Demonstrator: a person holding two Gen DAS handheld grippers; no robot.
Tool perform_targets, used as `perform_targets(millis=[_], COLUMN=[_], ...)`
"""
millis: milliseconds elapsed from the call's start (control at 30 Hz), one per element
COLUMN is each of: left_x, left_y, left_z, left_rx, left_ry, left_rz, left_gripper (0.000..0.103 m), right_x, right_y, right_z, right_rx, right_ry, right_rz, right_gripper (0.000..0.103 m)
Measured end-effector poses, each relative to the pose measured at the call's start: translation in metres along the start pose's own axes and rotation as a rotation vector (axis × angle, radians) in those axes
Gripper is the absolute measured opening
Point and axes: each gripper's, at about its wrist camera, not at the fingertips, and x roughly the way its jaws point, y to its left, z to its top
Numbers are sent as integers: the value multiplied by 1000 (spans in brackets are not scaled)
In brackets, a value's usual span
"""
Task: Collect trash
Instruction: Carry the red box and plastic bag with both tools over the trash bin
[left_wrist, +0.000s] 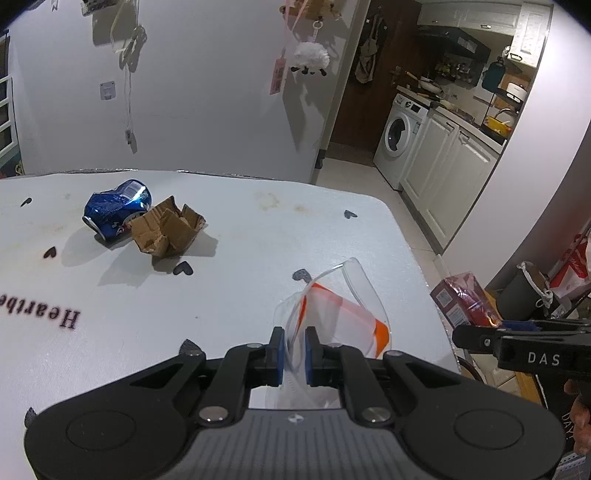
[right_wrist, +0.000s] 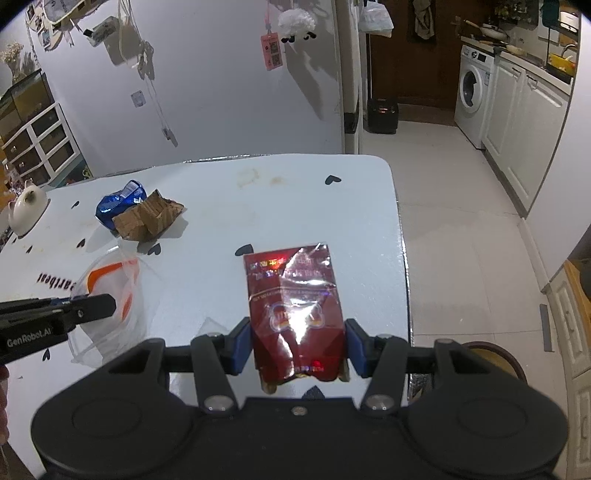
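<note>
A white table (left_wrist: 229, 236) printed with small black hearts fills the view, a kitchen beyond it on the right. The left gripper (left_wrist: 294, 356) is clenched on the edge of a clear plastic bag (left_wrist: 343, 314) with orange markings, holding it up above the near right part of the table. The right gripper (right_wrist: 298, 347) clasps a shiny dark red packet (right_wrist: 295, 302) between its blue pads, lifted just to the right of the bag. Far left on the table lie a crushed blue can (left_wrist: 116, 208) and a torn piece of cardboard (left_wrist: 168, 230), touching each other. The step seems to be dropping the packet into the bag. It would go best by keeping the bag's mouth open and steady, bringing the packet directly over it, then releasing.
</note>
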Motion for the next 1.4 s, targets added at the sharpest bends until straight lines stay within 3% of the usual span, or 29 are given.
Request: perform_targets(millis=[267, 533, 1067, 1400], left_x=[-7, -1, 40, 96], left_y=[-35, -92, -219, -293], left_z=[-2, -4, -14, -23], left_rx=[25, 43, 46, 85], left_ry=[-25, -29, 4, 102], left_rz=[-9, -18, -38, -87], left_gripper=[11, 11, 11, 11], right_x=[-21, -38, -55, -46], right_y=[-18, -64, -208, -301], right_z=[-8, -13, -20, -37], right_rx=[12, 30, 66, 135], right_ry=[-24, -25, -14, 35], right_rz=[3, 0, -15, -52], right_gripper=[53, 53, 53, 53])
